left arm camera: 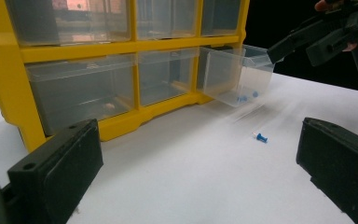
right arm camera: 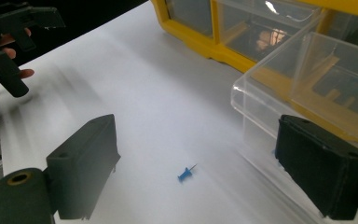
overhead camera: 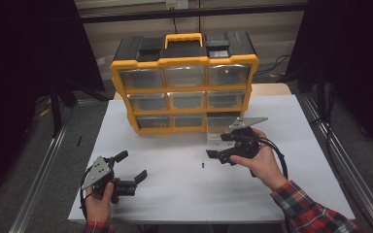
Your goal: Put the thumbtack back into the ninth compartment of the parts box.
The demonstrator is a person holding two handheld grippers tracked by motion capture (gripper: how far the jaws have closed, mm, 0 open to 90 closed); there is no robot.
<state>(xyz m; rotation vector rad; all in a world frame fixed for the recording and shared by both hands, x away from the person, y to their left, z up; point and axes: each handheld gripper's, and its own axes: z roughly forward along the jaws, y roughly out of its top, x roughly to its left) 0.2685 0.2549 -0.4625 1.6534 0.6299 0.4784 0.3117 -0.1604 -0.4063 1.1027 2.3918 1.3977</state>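
A small blue pushpin lies on the white table in front of a yellow and black drawer organizer. Its bottom right clear drawer is pulled out, and a few blue pins lie inside. My right gripper hovers open beside that drawer, just right of the pin. In the right gripper view the pushpin lies on the table between the wide jaws, untouched, with the drawer at the right. My left gripper rests open near the front left, empty; the pushpin lies ahead of it.
The organizer holds several clear drawers, the others pushed in. The table's front edge runs close to the left hand. Dark floor and metal rails flank the table. A cable loops from the right gripper.
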